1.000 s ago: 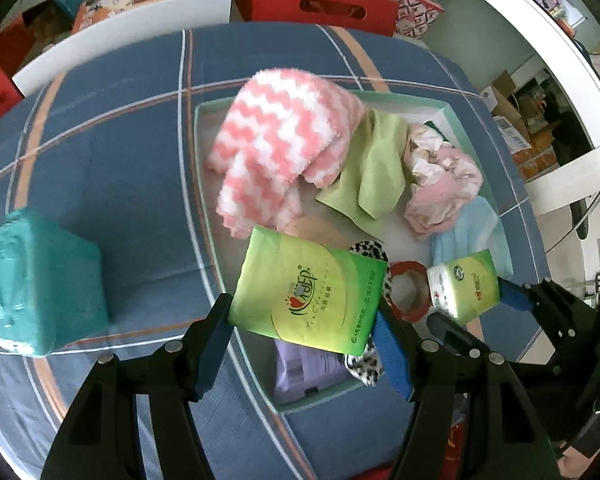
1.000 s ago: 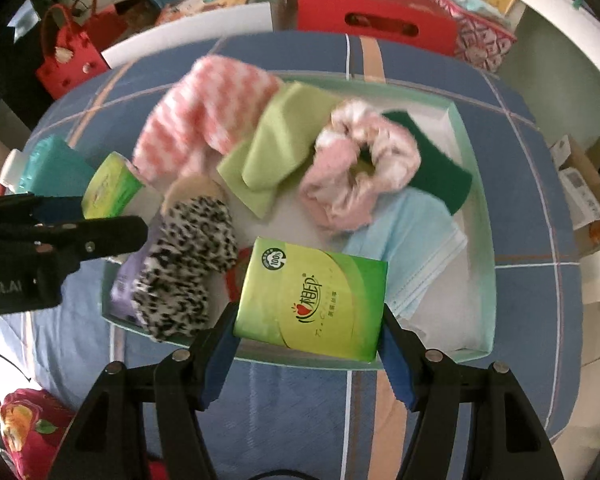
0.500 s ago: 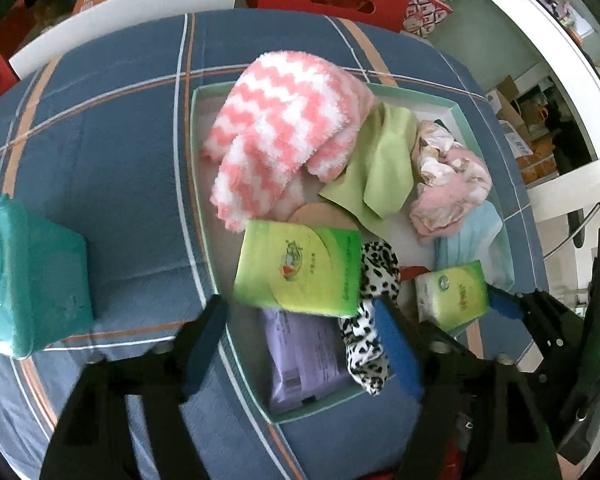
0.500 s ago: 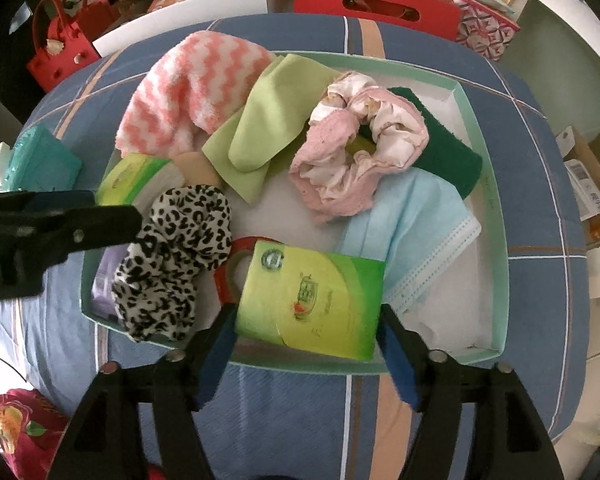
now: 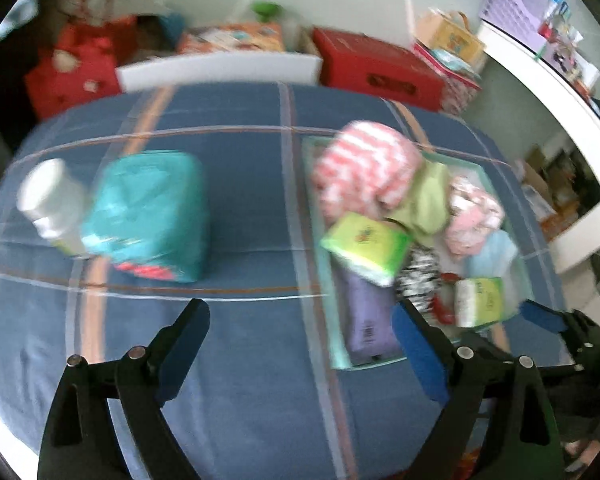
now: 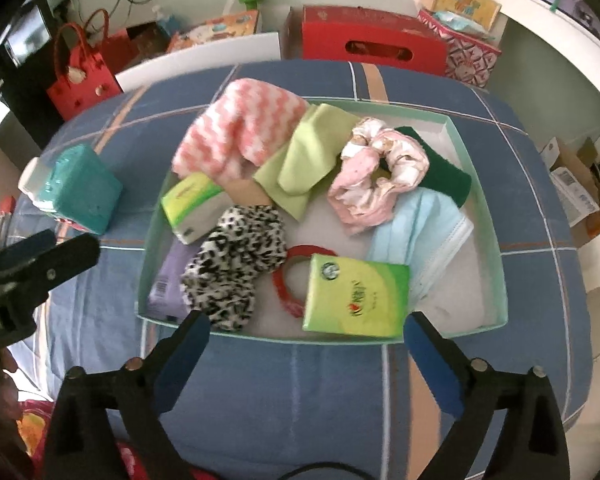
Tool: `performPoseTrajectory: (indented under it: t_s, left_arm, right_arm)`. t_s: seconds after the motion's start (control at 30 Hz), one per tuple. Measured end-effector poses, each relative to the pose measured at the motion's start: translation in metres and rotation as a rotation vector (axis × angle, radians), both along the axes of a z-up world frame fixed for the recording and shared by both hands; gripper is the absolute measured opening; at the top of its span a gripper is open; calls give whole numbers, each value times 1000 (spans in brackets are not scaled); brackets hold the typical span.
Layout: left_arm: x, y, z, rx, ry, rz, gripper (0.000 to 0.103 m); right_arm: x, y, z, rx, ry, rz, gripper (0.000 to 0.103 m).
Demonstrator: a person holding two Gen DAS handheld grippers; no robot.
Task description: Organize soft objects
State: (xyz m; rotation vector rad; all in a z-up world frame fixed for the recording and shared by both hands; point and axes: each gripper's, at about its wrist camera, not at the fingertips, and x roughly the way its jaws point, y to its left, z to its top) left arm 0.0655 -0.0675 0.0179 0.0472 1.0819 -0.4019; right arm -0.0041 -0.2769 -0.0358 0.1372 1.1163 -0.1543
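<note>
A pale green tray [image 6: 476, 168] on the blue plaid table holds soft things: a pink-and-white towel [image 6: 240, 128], a green cloth [image 6: 308, 160], a pink scrunchie [image 6: 376, 172], a leopard scrunchie [image 6: 236, 264], a blue mask [image 6: 424, 228] and two green tissue packs [image 6: 356, 296] [image 6: 192, 204]. My right gripper [image 6: 308, 348] is open and empty just in front of the tray. My left gripper [image 5: 300, 332] is open and empty over the table, left of the tray [image 5: 324, 264]. A teal wipes pack [image 5: 148, 216] lies on the table outside the tray.
A white bottle [image 5: 52, 204] lies beside the teal pack. A purple packet [image 6: 168, 280] and a red ring [image 6: 288, 284] lie in the tray. Red boxes [image 6: 372, 40], a red bag [image 6: 80, 76] and a white board [image 6: 200, 60] stand behind the table.
Both grippers opened and let go of their green tissue packs, which now lie in the tray. Both pulled back; the left one swung left toward the teal pack.
</note>
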Motion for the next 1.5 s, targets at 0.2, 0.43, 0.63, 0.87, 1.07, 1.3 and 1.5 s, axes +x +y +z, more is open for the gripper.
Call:
performPoseTrajectory:
  t_s: [0.2,0.43,0.63,0.87,1.07,1.3,1.5]
  left_arm:
    - [-17,28,-9,78,-60,59,93]
    - [-25,47,-17,65,-53,110,93]
    - [-28,51,-13,56,-84,140,93]
    - [-32,46,-14,178,-124,155,93]
    - [-34,49,-15,214,-123,183,93]
    - [-34,51,-17,218,-118,187,93]
    - [-32,51,-22,223,-91,190,93]
  right_arm:
    - [-11,13,-6,17,-37,-27,103]
    - [-13,17,-9,15,-77,-51,103]
    - [-14,25,-11,21,-94,-49,103]
    - [-13,29,-14,17,-97,-51,103]
    - [-15,31,-18,17,-95,-57,103]
    - [-18,29,-19,16,-107,-81,103]
    - [-20,27,-19,14,-110,-92,103]
